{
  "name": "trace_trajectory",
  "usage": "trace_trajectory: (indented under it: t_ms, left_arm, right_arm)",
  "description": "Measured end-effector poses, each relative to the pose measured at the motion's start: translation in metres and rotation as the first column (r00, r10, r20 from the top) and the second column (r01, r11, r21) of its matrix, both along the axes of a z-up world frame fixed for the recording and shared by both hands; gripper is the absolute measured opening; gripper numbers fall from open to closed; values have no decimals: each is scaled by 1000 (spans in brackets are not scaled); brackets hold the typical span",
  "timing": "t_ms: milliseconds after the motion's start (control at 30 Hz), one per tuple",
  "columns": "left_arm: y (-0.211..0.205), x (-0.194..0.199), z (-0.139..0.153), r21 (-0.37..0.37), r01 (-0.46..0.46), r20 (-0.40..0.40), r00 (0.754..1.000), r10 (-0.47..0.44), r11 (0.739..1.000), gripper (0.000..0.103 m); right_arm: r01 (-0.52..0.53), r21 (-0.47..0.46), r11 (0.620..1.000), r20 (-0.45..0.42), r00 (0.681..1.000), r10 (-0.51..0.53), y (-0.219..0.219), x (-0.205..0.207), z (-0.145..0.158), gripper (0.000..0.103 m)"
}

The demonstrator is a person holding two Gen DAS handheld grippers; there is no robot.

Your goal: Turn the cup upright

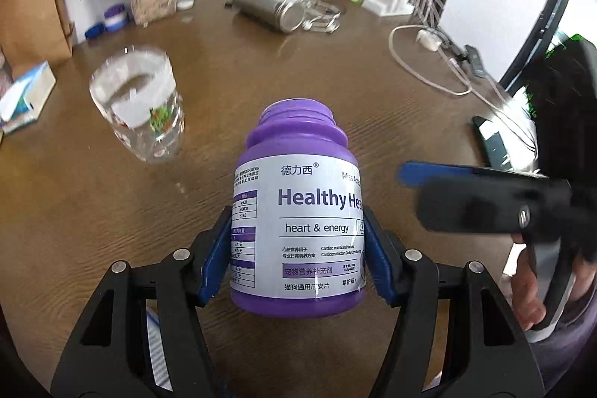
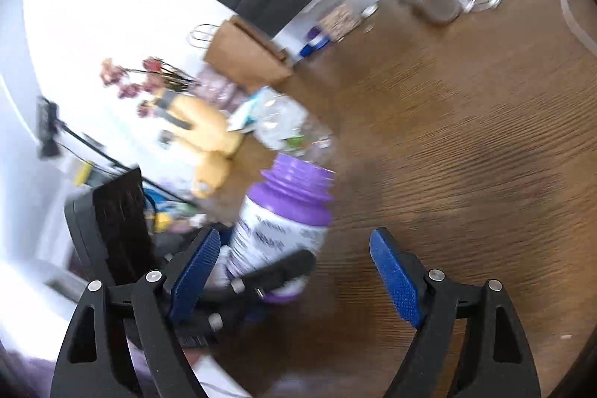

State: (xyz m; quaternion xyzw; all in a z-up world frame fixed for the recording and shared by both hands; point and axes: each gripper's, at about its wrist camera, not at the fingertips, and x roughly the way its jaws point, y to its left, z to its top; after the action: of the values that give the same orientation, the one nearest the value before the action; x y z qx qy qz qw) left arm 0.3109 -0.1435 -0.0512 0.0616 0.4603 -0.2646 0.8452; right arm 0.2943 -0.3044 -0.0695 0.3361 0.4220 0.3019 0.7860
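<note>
A clear glass cup [image 1: 138,103] with a small colourful print stands on the brown wooden table [image 1: 335,81], left of centre; its thick base seems to face up. My left gripper [image 1: 296,215] is shut on an uncapped purple supplement bottle [image 1: 298,211], held mouth up above the table, right of the cup. My right gripper [image 2: 294,237] is open with nothing between its fingers. In the blurred right wrist view the bottle [image 2: 283,222] sits just ahead and left of it, with the cup [image 2: 287,125] behind. The right gripper's blue finger [image 1: 406,172] shows right of the bottle.
A steel flask [image 1: 268,8] lies on its side at the back, near cables [image 1: 421,62] and a phone [image 1: 492,140] on the right. A paper bag [image 1: 33,17] and a tissue box [image 1: 26,96] stand at the left. A hand [image 1: 530,286] holds the right gripper.
</note>
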Motion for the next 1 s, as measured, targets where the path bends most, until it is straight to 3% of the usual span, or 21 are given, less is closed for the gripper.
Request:
trace_trajectory:
  t_ms: [167,200,233,300,467,533,667,800,900,933,1000]
  left_arm:
    - [10,-18,14,-58,20,33,999,-18,998,60]
    - [10,-21,17,-71,25,43,999,-22,997,60]
    - [12,-24,19,-84,34,54,998,-29,996,60]
    - [17,-31,24,-101,40,72,997,-33,994,60]
    - [32,-32,25,-138,29,51,998,-22,990,60]
    - [35,-34,26,-141,21,52,999,-14,990,62]
    - [48,-39,29,-153,-20,55,998,29,988,81]
    - [68,-54,40,-185,-51,111,991,72,982,86]
    - [79,-74,46,-183,-52,191,978,87,982,81]
    - [84,-78,48,-187,-56,205,974,94,981,69]
    - [98,-90,45,-205,-62,196,975,103,977,61]
  right_arm:
    - [-75,76,994,-55,995,80,24,15,0,87]
    - [-92,91,992,-59,994,97,29,16,0,84]
    - [-98,93,991,-60,993,104,32,16,1,73]
    - [-101,70,992,-53,993,105,40,14,4,69]
    - [-109,-36,993,2,994,109,57,5,21,69]
    - [-89,-140,986,62,993,99,66,-1,32,69]
    - [-2,-357,934,210,974,82,80,-21,57,69]
    - [-41,-370,928,291,944,157,104,-37,75,69]
    - [-49,-448,893,347,911,224,134,-50,84,69]
    - [-48,-502,864,360,896,260,149,-56,84,69]
    - [-70,-538,840,361,882,304,169,-63,79,69]
